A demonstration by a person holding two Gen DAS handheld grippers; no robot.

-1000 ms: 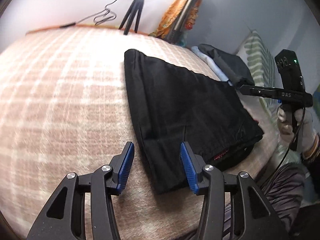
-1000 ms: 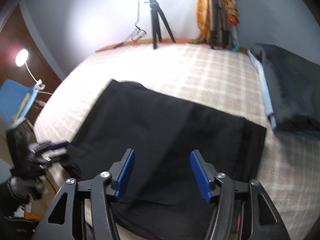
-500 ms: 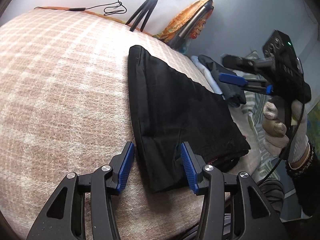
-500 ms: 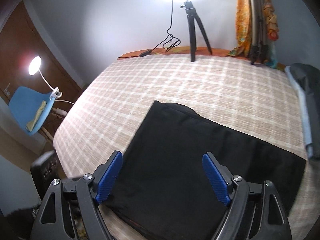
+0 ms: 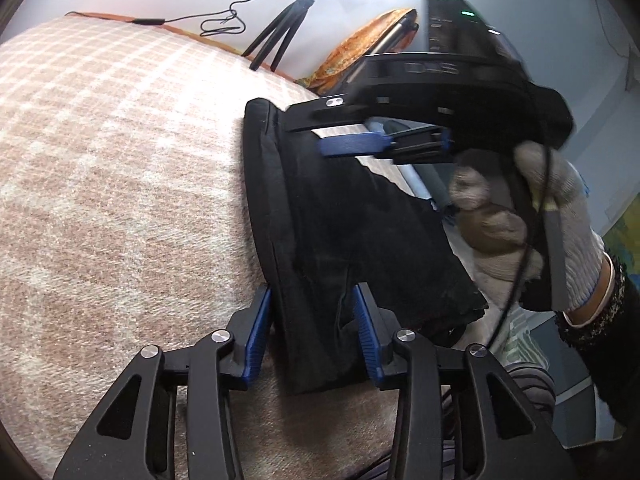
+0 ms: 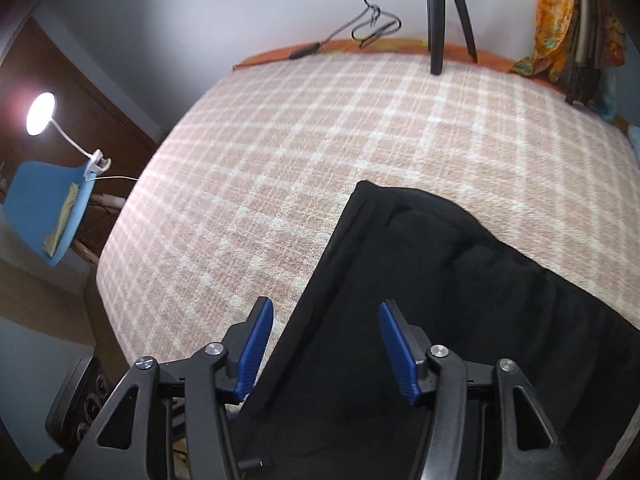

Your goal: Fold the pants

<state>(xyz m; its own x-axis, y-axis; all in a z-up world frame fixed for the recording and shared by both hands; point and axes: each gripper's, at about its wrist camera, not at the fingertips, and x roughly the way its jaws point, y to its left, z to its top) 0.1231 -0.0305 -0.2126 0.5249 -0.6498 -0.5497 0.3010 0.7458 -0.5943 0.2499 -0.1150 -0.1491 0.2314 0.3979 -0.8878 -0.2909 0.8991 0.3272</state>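
On the checked bed the folded black pants lie with the left gripper just closing around their near edge, the right gripper part-open, empty, closing over the far edge; next, probably lift both together.

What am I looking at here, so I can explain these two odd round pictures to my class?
There is no robot. A person holds a two-finger tool in each hand, and each tool carries a wide-angle camera looking along its blue-padded fingers. One picture is from the left gripper, the other from the right gripper. Black pants, already folded, lie on a checked blanket. Both sets of jaws have just been closing. Each straddles the pants' edge, but neither grips yet. The gloved hand in the left view holds the right gripper.
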